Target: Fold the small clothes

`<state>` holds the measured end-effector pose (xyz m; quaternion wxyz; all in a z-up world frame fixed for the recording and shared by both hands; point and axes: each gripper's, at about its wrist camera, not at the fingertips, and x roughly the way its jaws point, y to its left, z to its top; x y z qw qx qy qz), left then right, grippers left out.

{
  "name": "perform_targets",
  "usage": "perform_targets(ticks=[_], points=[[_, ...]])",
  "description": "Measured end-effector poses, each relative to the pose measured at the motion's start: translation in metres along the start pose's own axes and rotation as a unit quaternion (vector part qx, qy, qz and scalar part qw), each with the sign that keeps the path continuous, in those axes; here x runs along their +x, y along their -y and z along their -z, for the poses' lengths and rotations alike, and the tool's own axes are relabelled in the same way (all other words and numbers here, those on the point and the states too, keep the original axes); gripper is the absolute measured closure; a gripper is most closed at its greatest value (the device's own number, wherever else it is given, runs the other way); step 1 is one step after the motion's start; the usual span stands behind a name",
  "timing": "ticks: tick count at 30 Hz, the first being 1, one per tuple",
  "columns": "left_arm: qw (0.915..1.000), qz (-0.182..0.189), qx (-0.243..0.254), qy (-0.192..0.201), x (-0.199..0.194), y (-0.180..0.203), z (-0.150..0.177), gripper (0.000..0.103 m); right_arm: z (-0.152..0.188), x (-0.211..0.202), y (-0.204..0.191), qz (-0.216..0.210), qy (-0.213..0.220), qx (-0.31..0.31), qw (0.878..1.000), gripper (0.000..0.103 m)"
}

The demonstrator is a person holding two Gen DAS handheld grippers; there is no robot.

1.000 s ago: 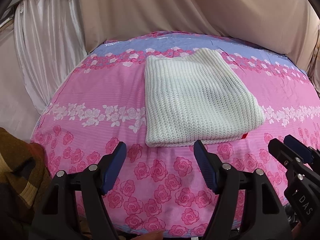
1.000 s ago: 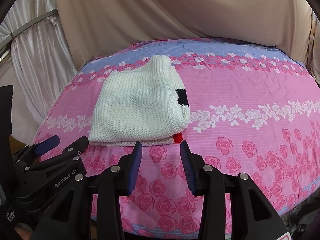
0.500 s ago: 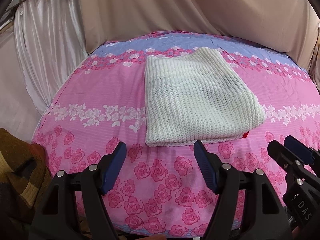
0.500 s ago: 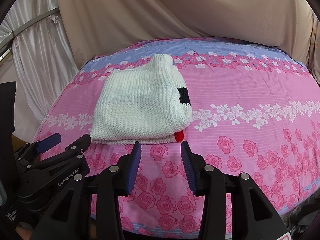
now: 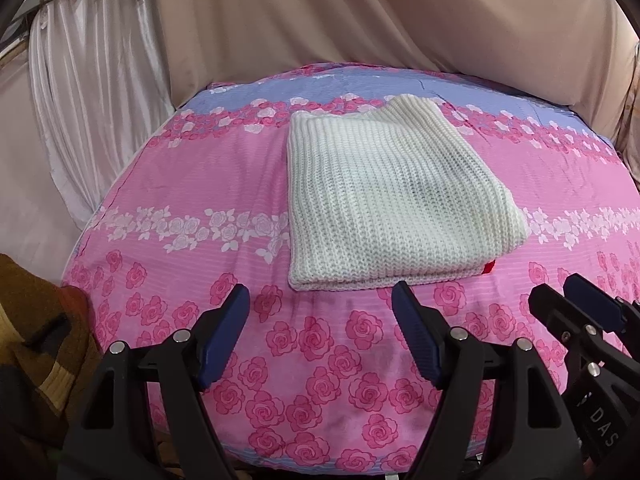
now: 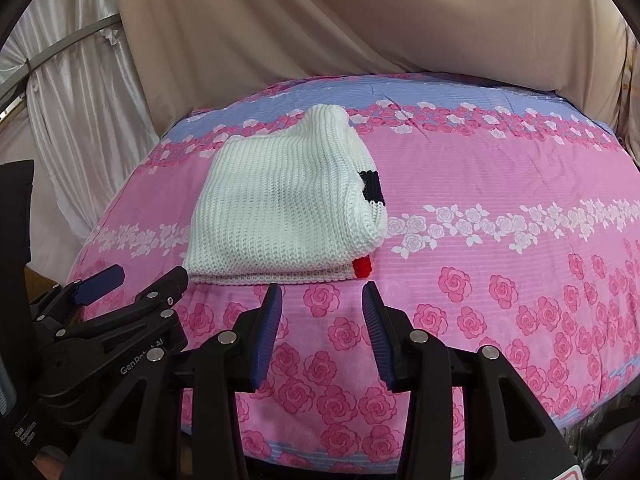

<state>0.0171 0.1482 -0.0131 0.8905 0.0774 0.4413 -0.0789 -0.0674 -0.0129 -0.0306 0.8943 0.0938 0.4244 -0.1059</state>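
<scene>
A folded white knit sweater [image 5: 384, 196] lies flat on the pink rose-print bedsheet [image 5: 200, 184]. It also shows in the right wrist view [image 6: 280, 208], with a black patch and a red tab at its right edge. My left gripper [image 5: 320, 300] is open and empty, just short of the sweater's near edge. My right gripper [image 6: 322, 292] is open and empty, just short of the sweater's near right corner. Each gripper shows at the edge of the other's view.
Beige cloth [image 5: 360, 12] hangs behind the bed, and a white curtain [image 5: 92, 72] hangs at the left. A brown and yellow fabric [image 5: 36, 340] lies at the lower left. The sheet [image 6: 500, 184] stretches to the right of the sweater.
Both grippers have drawn back slightly from the sweater. Their jaws stay open and the sweater has not moved.
</scene>
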Motion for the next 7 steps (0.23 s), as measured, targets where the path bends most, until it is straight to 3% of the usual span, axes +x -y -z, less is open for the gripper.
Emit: perform_targets(ticks=[7], points=[[1.0, -0.001, 0.001, -0.008, 0.0023, 0.0001, 0.0023, 0.032, 0.0017, 0.0, 0.0, -0.001, -0.001, -0.001, 1.0, 0.056]])
